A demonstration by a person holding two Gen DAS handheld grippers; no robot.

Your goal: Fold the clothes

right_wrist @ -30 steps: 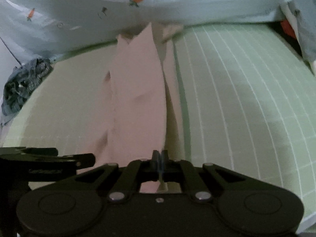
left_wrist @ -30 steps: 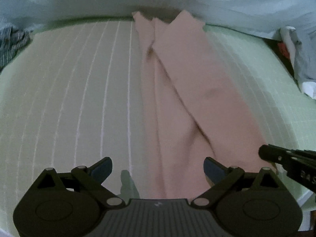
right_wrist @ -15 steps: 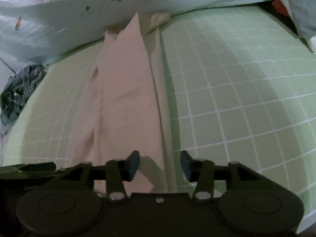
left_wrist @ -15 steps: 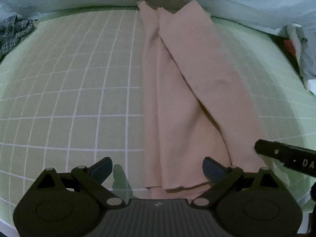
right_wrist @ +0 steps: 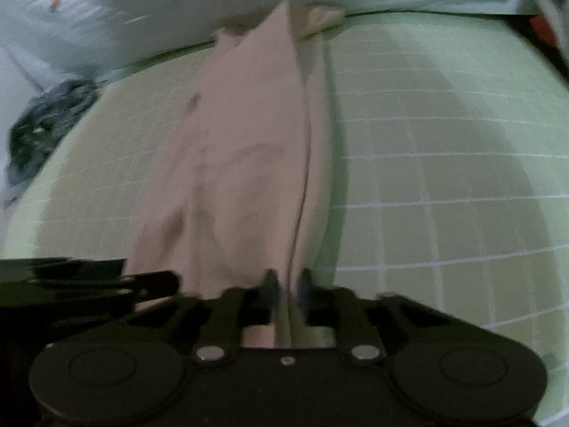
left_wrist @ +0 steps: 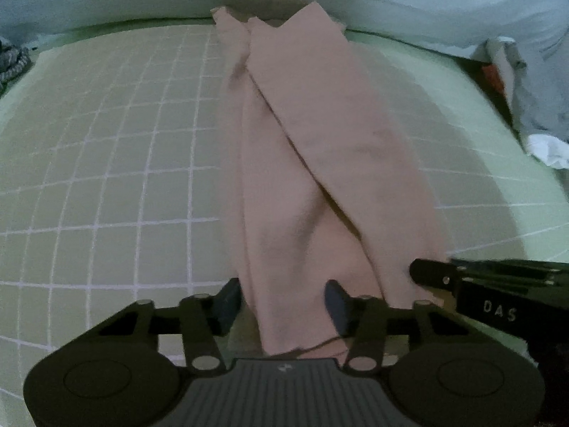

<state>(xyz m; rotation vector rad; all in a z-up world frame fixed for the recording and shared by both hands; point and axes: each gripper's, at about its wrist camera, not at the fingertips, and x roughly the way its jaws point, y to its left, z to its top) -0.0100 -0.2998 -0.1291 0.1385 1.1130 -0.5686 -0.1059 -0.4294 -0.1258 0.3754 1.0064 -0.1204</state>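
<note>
A long pink garment (left_wrist: 320, 149) lies folded lengthwise on a green gridded mat (left_wrist: 117, 163), running from the near edge to the far end. My left gripper (left_wrist: 282, 302) is partly closed, its fingers on either side of the garment's near left hem. My right gripper (right_wrist: 286, 290) is nearly shut, pinching the garment's (right_wrist: 249, 149) near right edge between its fingers. The right gripper also shows in the left wrist view (left_wrist: 444, 275) at the garment's right side. The left gripper shows in the right wrist view (right_wrist: 142, 281) at lower left.
A pale blue printed sheet (right_wrist: 142, 7) lies bunched behind the mat (right_wrist: 444, 178). A dark patterned cloth pile (right_wrist: 46, 117) sits at the far left. Grey and white clothes (left_wrist: 526, 106) lie off the mat's right edge.
Both grippers moved forward onto the garment's near end. The left jaws narrowed around the hem. The right jaws, open half a second ago, closed on the right edge.
</note>
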